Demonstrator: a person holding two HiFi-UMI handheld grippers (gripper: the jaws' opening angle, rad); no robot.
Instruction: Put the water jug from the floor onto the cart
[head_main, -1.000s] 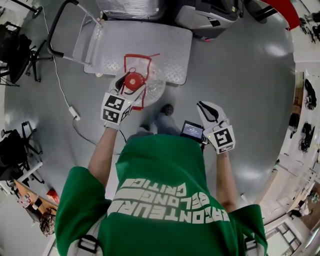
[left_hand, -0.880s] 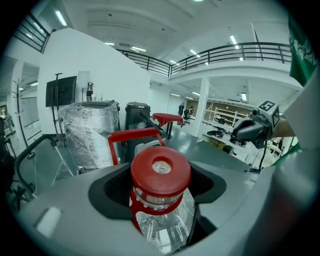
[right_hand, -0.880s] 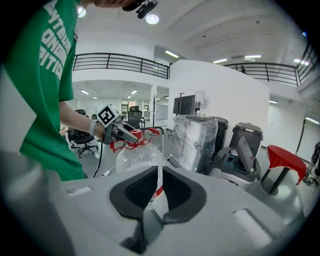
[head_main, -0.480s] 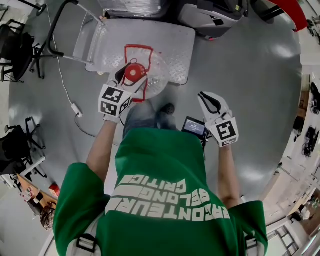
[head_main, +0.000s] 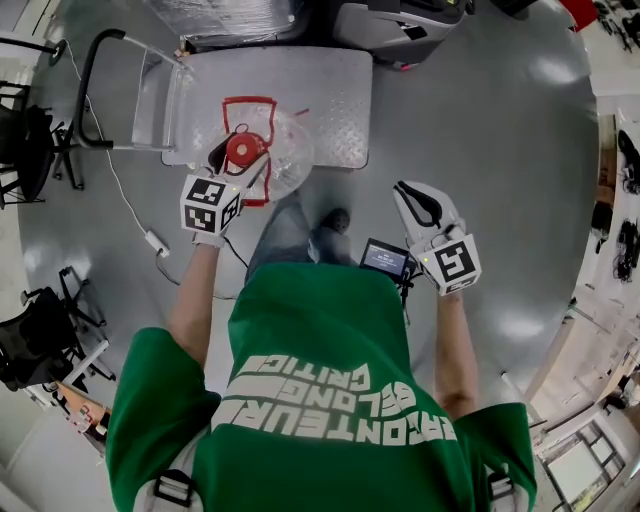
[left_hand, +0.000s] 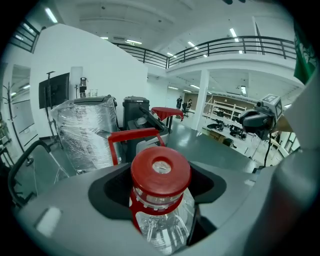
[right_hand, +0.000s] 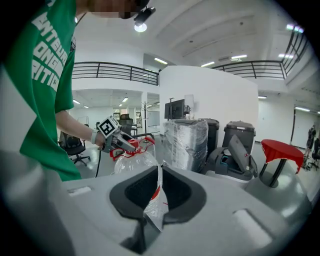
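Starting nearest the head camera, a person's green printed T-shirt (head_main: 330, 380) fills the lower frame, with a small black screened device (head_main: 385, 260) at the waist. Just past it, the right tongs (head_main: 420, 205) (right_hand: 159, 195) are held over the glossy grey floor (head_main: 500, 180), well apart from the jug. Their jaws are together, pinching a thin crinkled scrap of clear film with red marks (right_hand: 154, 215) that stands up along the seam between them.

Farther out, the left tongs (head_main: 240, 155) (left_hand: 161, 200) are clamped on the neck of the large clear plastic water jug (head_main: 285, 160) (left_hand: 162, 227) (right_hand: 131, 162), right under its round red cap (head_main: 244, 150) (left_hand: 160, 170). The jug is upright: its long axis runs vertically, cap up toward the head camera and body hanging below the jaws. Its red loop handle (head_main: 248, 105) (left_hand: 135, 135) stands on the far side of the cap. The jug is over the near edge of the silver tread-plate cart (head_main: 330, 90). No view shows whether its base rests on the deck.

The cart's black tubular push handle (head_main: 95, 80) rises at its left end. Beyond the cart stand a bulky thing wrapped in clear film (left_hand: 82, 132) (right_hand: 185, 137) and dark grey bins (right_hand: 242, 135).
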